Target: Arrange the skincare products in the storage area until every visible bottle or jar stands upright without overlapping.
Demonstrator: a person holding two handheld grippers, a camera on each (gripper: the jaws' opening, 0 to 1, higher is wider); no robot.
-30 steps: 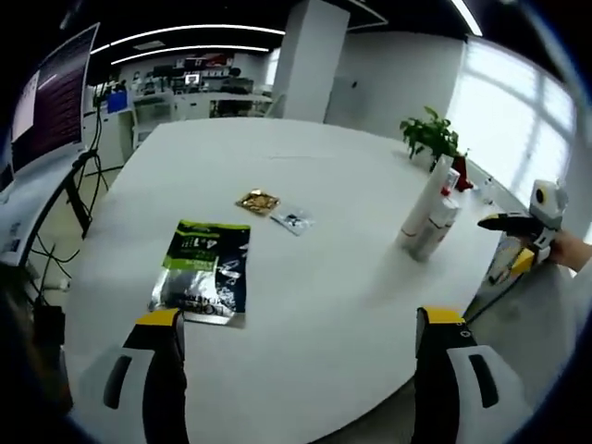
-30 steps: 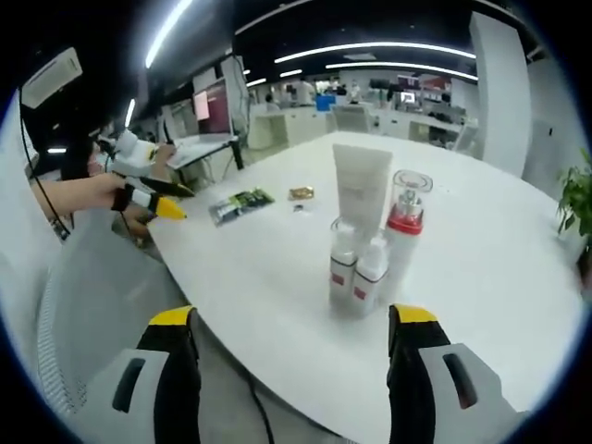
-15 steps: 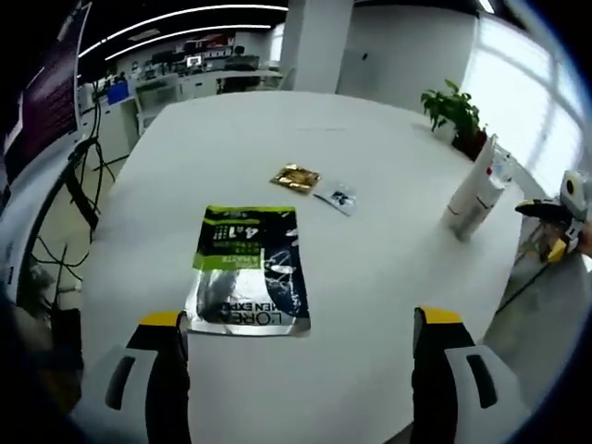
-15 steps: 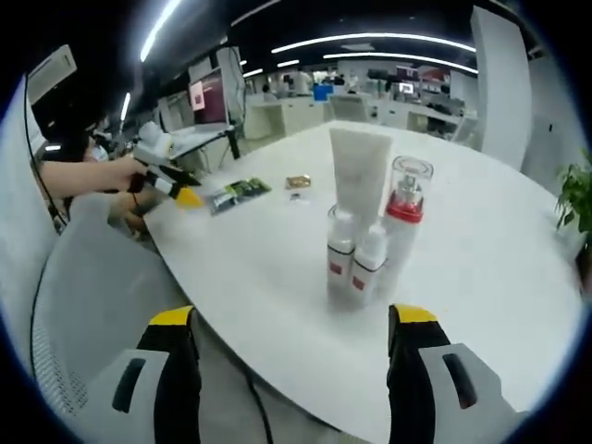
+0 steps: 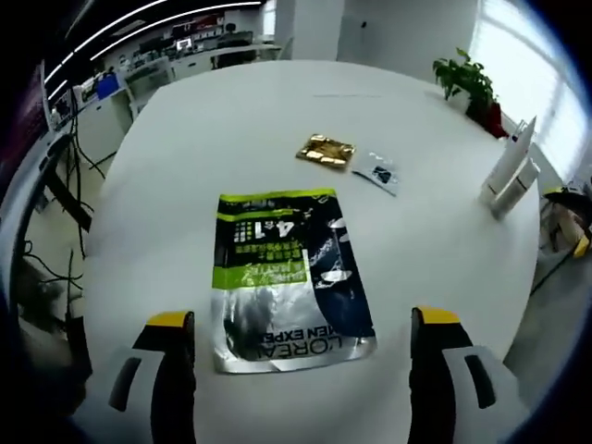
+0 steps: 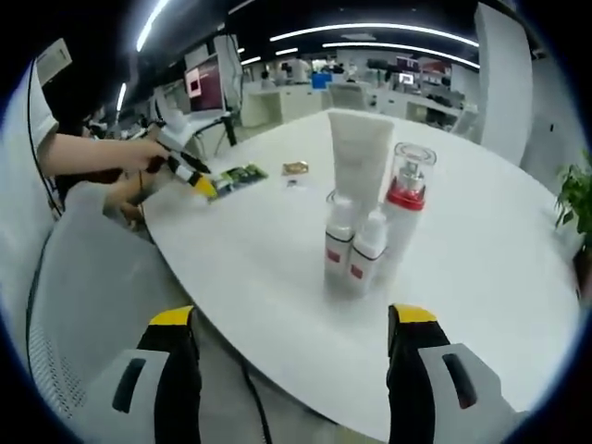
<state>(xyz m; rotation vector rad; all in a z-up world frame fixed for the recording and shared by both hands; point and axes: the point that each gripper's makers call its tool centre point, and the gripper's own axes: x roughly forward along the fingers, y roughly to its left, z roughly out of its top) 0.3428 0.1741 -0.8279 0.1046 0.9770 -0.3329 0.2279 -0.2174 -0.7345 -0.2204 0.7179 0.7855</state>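
Skincare bottles [image 6: 365, 245] stand upright in a tight cluster on the white bench [image 6: 481, 268], seen ahead of the right tongs [image 6: 289, 370] in the right gripper view. A tall white tube [image 6: 359, 157] rises at the back, a clear bottle with a red collar [image 6: 404, 208] stands on the right of the group, and two small white bottles with red labels [image 6: 353, 254] stand at the front, touching or nearly touching one another. In the left gripper view the same cluster [image 5: 511, 166] appears small, near the bench's far right edge.

A flat sachet in black, green and silver [image 5: 285, 277] lies face up on the bench [image 5: 194, 129] just ahead of the left tongs [image 5: 294, 370], between the lines of the two jaws. Beyond it lie a small gold packet [image 5: 325, 150] and, beside that, a small clear packet with dark print [image 5: 378, 173]; these two are apart from the big sachet and well apart from the bottles.

Left tongs are spread wide and carry nothing. Right tongs are likewise spread wide, empty, near the bench's rim with the bottles ahead of them.

In the right gripper view a person's hand [image 6: 129, 157] holds the left tongs [image 6: 196, 178] at the far left, their yellow tips right by the sachet [image 6: 236, 178]. A potted plant [image 5: 467, 79] stands at the bench's far side.
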